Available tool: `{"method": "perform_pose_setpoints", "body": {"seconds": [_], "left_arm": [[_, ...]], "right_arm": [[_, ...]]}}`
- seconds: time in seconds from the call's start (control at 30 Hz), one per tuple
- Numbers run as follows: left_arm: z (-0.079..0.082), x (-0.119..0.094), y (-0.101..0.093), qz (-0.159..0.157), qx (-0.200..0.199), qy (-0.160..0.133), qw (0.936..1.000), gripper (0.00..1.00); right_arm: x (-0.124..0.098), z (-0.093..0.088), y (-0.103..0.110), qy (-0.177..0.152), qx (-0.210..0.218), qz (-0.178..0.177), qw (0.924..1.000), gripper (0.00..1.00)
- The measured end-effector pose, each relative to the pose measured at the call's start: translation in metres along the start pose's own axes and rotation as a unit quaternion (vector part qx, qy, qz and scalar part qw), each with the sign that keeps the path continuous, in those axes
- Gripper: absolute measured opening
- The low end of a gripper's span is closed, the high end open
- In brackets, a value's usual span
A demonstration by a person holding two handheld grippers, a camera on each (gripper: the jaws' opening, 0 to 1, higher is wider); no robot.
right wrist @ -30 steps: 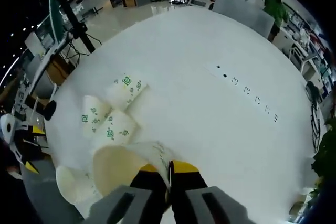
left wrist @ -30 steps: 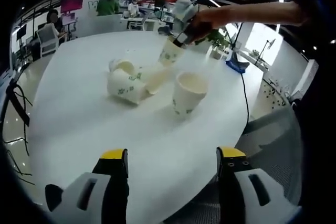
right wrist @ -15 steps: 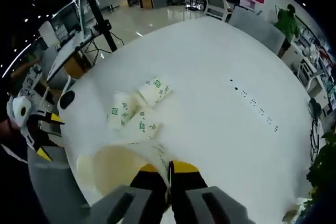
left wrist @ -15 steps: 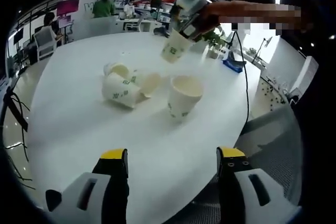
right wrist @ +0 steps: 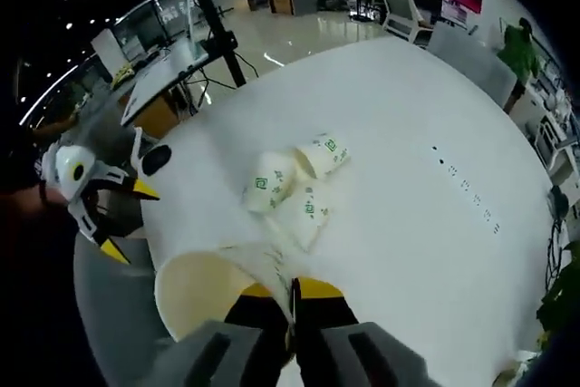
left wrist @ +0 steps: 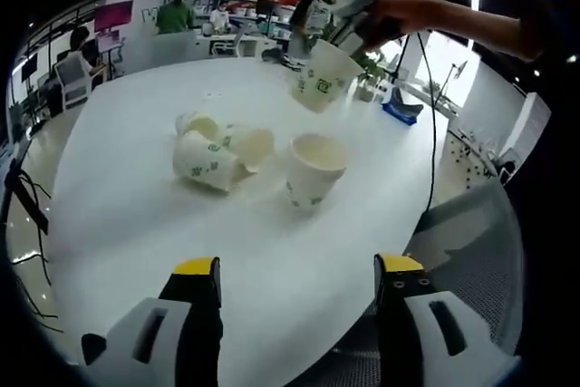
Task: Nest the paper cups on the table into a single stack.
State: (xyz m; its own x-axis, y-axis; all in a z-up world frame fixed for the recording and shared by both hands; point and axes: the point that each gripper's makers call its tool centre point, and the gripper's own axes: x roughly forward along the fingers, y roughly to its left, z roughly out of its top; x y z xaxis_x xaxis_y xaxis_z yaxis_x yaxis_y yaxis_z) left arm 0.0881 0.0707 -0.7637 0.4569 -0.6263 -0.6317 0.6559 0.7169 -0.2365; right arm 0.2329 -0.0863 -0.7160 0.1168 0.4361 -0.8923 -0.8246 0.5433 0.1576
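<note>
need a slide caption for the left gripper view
Right claw holds a paper cup in the air above the upright cup and tipped cups on the white table.

White paper cups (left wrist: 310, 169), seemingly green-printed

Held cup (left wrist: 323, 77) — higher, above upright cup (left wrist: 312, 169)

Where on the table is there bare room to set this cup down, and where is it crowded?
The white table is bare between the left gripper and the upright cup, and beyond the cups toward the far edge. It is crowded where three tipped cups lie clustered beside the upright cup. The right gripper holds its cup aloft.
</note>
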Motion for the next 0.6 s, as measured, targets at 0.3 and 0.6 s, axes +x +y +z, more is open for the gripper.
{"method": "perform_pose_setpoints", "body": {"seconds": [0.3, 0.6], "left_arm": [[0.000, 0.000, -0.006, -0.003, 0.003, 0.002, 1.0000, 0.67], [-0.002, -0.002, -0.009, -0.004, 0.003, 0.003, 1.0000, 0.67]], "right_arm": [[0.000, -0.005, 0.036, 0.017, -0.034, 0.024, 0.9990, 0.00], [0.012, -0.009, 0.052, 0.039, -0.059, 0.036, 0.9968, 0.00]]}}
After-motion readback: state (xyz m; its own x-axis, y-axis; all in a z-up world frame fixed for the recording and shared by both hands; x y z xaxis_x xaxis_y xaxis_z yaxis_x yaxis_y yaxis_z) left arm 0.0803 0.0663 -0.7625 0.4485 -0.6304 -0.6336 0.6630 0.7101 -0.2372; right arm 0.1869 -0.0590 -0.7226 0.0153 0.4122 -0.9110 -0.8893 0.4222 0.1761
